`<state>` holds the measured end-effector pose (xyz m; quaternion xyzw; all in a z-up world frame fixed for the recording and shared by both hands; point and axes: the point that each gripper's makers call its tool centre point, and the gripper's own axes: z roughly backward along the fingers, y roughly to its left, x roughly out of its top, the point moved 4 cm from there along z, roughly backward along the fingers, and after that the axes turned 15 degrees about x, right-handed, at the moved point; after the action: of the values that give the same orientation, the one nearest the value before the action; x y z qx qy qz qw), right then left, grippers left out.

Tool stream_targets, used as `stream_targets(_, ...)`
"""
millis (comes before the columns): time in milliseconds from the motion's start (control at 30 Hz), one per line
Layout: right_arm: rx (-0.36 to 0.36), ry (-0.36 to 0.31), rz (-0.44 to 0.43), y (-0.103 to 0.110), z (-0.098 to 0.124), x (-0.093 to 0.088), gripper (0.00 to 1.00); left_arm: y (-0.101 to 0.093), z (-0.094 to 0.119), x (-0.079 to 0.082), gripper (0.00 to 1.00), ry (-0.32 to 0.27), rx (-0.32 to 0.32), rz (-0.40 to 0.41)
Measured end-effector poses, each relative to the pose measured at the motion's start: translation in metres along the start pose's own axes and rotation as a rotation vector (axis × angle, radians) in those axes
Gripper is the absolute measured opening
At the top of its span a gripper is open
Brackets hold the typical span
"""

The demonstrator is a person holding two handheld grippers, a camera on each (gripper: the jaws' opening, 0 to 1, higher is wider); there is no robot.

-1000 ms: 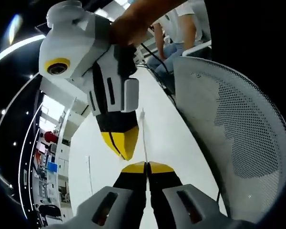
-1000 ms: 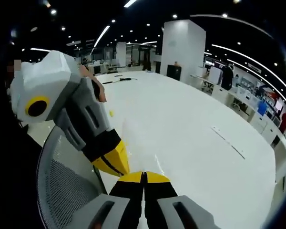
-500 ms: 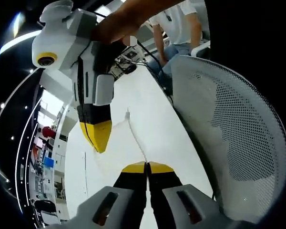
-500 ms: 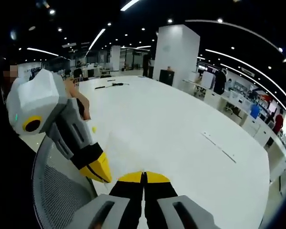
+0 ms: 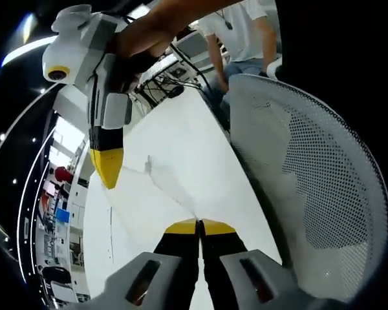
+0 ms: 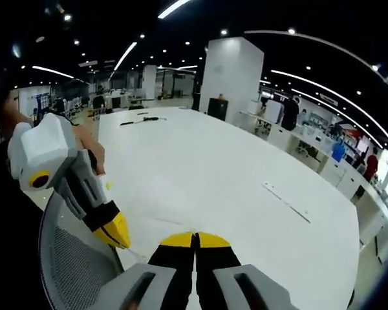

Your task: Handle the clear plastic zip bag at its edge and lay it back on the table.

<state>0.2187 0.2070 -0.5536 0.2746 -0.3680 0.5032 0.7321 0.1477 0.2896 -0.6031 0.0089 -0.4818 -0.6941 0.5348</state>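
The clear zip bag (image 5: 166, 188) is a thin, nearly see-through film stretched above the white table (image 5: 181, 126). In the left gripper view my left gripper (image 5: 198, 223) is shut on one edge of it, and a crease runs up and left from the tips. My right gripper (image 5: 108, 185), held by a hand, hangs at the upper left with its yellow jaws shut at the bag's other side. In the right gripper view my right gripper (image 6: 195, 236) is shut. The left gripper (image 6: 122, 245) shows low on the left, and a faint film line runs between the two.
A white mesh chair back (image 5: 313, 187) stands close on the right, and it sits low at the left in the right gripper view (image 6: 71, 271). Black cables (image 5: 168, 82) lie at the table's far end. A person in a white shirt (image 5: 242, 29) sits beyond.
The two grippers have drawn apart. The right one has slid up and left in the left gripper view, and the bag now spreads out wider between them.
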Motion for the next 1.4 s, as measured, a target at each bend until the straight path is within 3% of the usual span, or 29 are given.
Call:
stream_targets(333,-0.005,-0.001,0.054,0.001,-0.004,0.007,0.00,0.002,0.001,-0.002,0.00,0.012,0.007,0.038)
stream_targets(433,-0.004,0.032,0.109,0.002,-0.007,0.007,0.00,0.011,0.001,0.005,0.00,-0.030,0.035,0.173)
stream_targets(667,0.002,0.073,0.189,0.004,-0.017,0.005,0.00,0.028,0.001,0.008,0.00,-0.082,0.069,0.267)
stream_targets(767,-0.001,0.084,0.219,0.005,-0.019,0.005,0.00,0.036,0.004,0.012,0.06,-0.117,0.081,0.398)
stream_targets(967,-0.014,0.095,0.265,-0.001,-0.020,0.005,0.00,0.055,0.017,0.010,0.14,-0.137,0.151,0.541)
stream_targets(1200,-0.055,0.126,0.328,-0.013,-0.023,0.003,0.00,0.057,0.040,-0.013,0.24,-0.119,0.229,0.662)
stream_targets(1233,-0.063,0.132,0.349,-0.015,-0.025,0.003,0.00,0.056,0.044,-0.018,0.26,-0.111,0.246,0.703)
stream_targets(1400,-0.077,0.155,0.378,-0.021,-0.035,-0.003,0.00,0.049,0.060,-0.042,0.34,-0.063,0.316,0.762)
